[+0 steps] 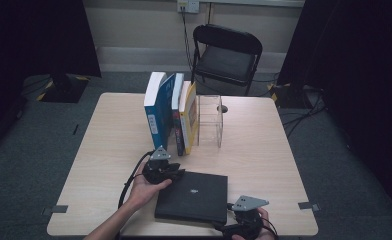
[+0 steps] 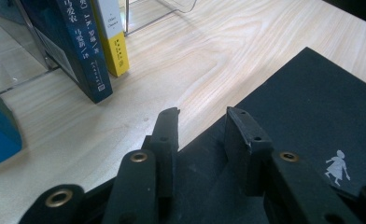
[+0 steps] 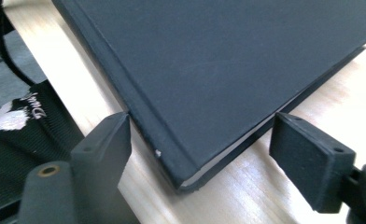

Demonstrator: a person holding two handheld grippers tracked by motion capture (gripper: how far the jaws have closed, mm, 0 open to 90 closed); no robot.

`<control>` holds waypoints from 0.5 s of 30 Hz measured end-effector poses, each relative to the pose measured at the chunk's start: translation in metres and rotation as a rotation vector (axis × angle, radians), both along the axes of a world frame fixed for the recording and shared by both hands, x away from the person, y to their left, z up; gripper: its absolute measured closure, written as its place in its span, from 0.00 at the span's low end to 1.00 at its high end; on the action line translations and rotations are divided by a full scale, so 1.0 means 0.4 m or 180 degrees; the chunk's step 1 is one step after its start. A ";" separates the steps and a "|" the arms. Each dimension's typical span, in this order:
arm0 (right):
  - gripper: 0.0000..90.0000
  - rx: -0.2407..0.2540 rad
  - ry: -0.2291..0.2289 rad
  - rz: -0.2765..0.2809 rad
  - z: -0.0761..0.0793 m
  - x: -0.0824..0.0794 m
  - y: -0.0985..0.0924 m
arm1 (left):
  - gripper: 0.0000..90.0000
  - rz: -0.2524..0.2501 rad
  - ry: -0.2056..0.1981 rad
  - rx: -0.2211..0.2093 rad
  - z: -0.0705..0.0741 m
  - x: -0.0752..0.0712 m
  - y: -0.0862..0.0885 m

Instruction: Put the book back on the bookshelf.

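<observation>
Right gripper view: right gripper [image 3: 200,140] stands wide, jaws astride the near corner of the black book [image 3: 228,60], pads clear of it.
Left gripper: left gripper [image 2: 202,128] narrowed over the book's far-left corner; whether it pinches, I cannot tell.
Book: flat on the table [image 1: 264,145], near edge.
Advice: square the right gripper's pads on cover and underside before closing.
Beyond: upright books [image 1: 170,112], well apart.

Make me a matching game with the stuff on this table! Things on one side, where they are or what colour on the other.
Things:
1. black book
2. yellow book
3. clear box
4. chair

Descriptions:
A. see-through, right of the standing books
B. lying flat near the front edge
C. behind the table
D. standing upright next to the clear box

Pairs: 1-B, 2-D, 3-A, 4-C
</observation>
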State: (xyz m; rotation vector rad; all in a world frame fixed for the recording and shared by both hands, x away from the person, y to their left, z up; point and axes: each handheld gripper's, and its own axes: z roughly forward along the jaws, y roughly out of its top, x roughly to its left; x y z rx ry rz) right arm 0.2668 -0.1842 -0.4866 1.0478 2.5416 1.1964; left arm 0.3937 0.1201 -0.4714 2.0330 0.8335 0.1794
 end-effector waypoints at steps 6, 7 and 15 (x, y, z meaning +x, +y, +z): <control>0.26 -0.0061 -0.0091 0.0112 0.006 0.001 0.002 | 0.73 0.0017 -0.0048 0.0046 0.002 -0.010 0.003; 0.27 -0.0055 -0.0091 0.0105 0.006 0.001 0.002 | 0.72 0.0047 -0.0036 0.0050 0.003 -0.013 0.003; 0.39 -0.0021 -0.0085 0.0056 0.009 0.017 -0.019 | 0.67 0.0078 -0.0020 0.0146 0.010 -0.038 0.032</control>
